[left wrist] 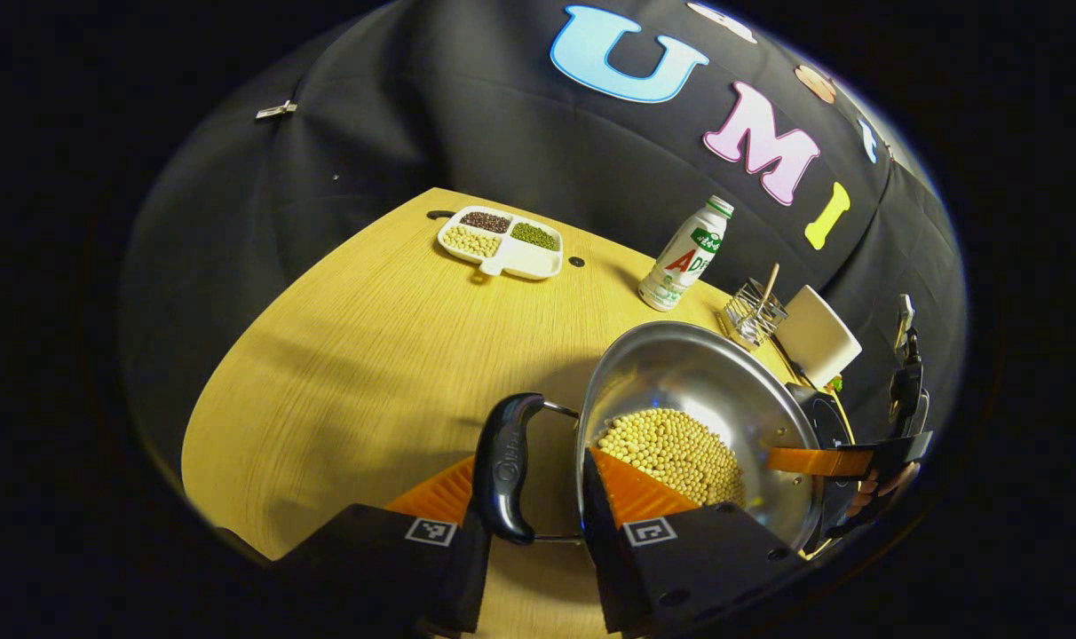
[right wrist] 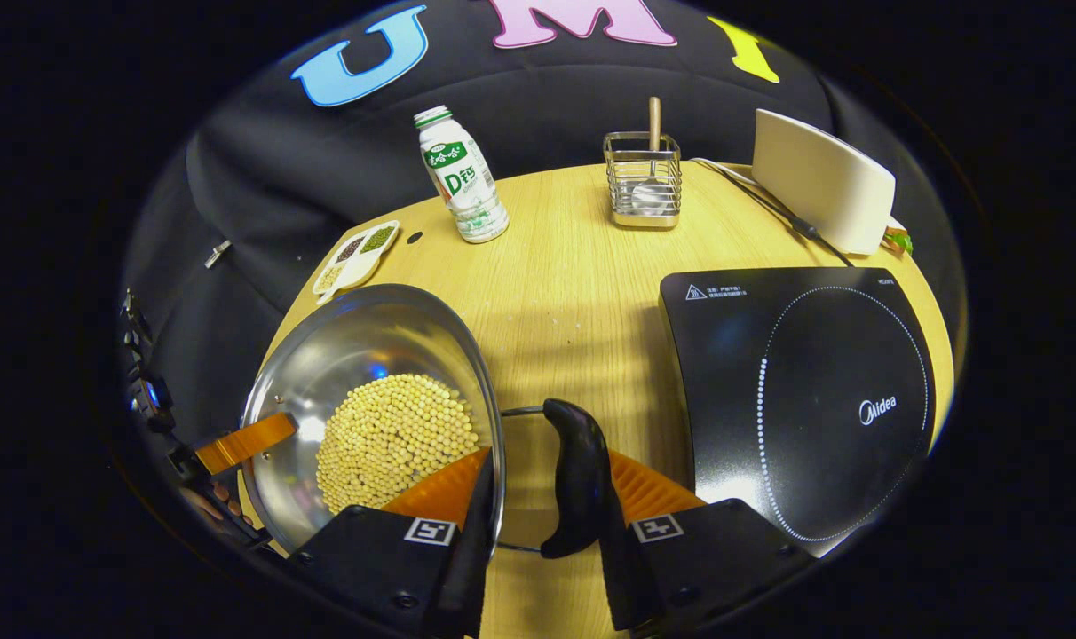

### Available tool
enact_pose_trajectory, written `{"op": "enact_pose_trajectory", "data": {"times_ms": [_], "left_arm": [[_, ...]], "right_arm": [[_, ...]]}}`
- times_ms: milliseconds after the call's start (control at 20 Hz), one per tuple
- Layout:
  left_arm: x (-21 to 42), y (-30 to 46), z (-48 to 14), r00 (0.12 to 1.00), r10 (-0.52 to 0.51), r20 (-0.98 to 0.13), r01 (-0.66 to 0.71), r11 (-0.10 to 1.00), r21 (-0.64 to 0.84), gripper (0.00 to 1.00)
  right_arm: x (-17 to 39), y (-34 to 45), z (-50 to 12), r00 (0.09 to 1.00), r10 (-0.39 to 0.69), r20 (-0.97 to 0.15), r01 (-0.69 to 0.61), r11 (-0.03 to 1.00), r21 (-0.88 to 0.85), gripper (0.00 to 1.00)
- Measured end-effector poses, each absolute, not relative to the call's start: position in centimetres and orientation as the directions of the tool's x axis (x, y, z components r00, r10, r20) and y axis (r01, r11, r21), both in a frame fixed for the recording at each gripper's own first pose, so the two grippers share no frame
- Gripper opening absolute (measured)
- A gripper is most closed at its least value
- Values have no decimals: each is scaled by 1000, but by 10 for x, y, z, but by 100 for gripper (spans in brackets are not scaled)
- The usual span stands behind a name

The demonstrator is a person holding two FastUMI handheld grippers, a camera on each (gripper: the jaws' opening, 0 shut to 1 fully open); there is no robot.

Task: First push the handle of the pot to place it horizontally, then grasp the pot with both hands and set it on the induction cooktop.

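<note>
A steel pot (left wrist: 707, 382) (right wrist: 360, 346) holding soybeans (left wrist: 676, 448) (right wrist: 391, 435) sits left of the black induction cooktop (right wrist: 804, 390); I cannot tell whether it rests on the table. Both black handles lie horizontal. My left gripper (left wrist: 534, 470) is shut on the pot, one finger outside the near handle (left wrist: 502, 466) and the other inside against the wall. My right gripper (right wrist: 547, 461) holds the opposite side the same way, clamping handle (right wrist: 578, 475) and wall. Each gripper's inner finger (left wrist: 813, 460) (right wrist: 245, 441) shows across the pot in the other's view.
On the wooden table (right wrist: 573, 293) stand a divided dish of beans (left wrist: 502, 241) (right wrist: 356, 256), a white bottle (left wrist: 684, 255) (right wrist: 461, 176), a wire holder with a wooden utensil (right wrist: 644, 182) and a white box (right wrist: 822, 182) with a cable. A hand (left wrist: 884, 488) holds the far gripper.
</note>
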State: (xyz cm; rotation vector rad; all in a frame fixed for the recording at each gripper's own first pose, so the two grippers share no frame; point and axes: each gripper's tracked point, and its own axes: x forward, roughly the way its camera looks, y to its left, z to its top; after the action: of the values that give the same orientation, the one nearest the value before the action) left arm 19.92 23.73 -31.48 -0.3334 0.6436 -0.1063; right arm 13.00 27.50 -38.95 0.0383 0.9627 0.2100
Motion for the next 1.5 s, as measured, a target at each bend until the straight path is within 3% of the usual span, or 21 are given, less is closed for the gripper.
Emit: {"op": "enact_pose_trajectory", "data": {"times_ms": [100, 150, 200, 700, 1500], "left_arm": [[197, 236, -315, 795, -192, -575, -3, 947, -320, 51], [193, 235, -314, 795, -188, -577, -8, 947, -320, 52], [190, 234, -311, 797, -185, -575, -13, 946, -323, 52], [145, 203, -263, 806, -151, -572, -47, 947, -316, 52], [120, 57, -195, 817, -167, -552, -2, 956, -293, 52]], "right_arm": [[127, 273, -392, 545, 192, -816, -164, 979, 120, 53], [127, 273, -390, 545, 192, -816, -165, 979, 120, 48], [125, 271, -388, 546, 192, -816, -167, 979, 119, 53], [99, 242, -328, 542, 218, -812, -194, 972, 132, 53], [96, 102, -244, 602, 233, -764, -169, 972, 163, 53]]}}
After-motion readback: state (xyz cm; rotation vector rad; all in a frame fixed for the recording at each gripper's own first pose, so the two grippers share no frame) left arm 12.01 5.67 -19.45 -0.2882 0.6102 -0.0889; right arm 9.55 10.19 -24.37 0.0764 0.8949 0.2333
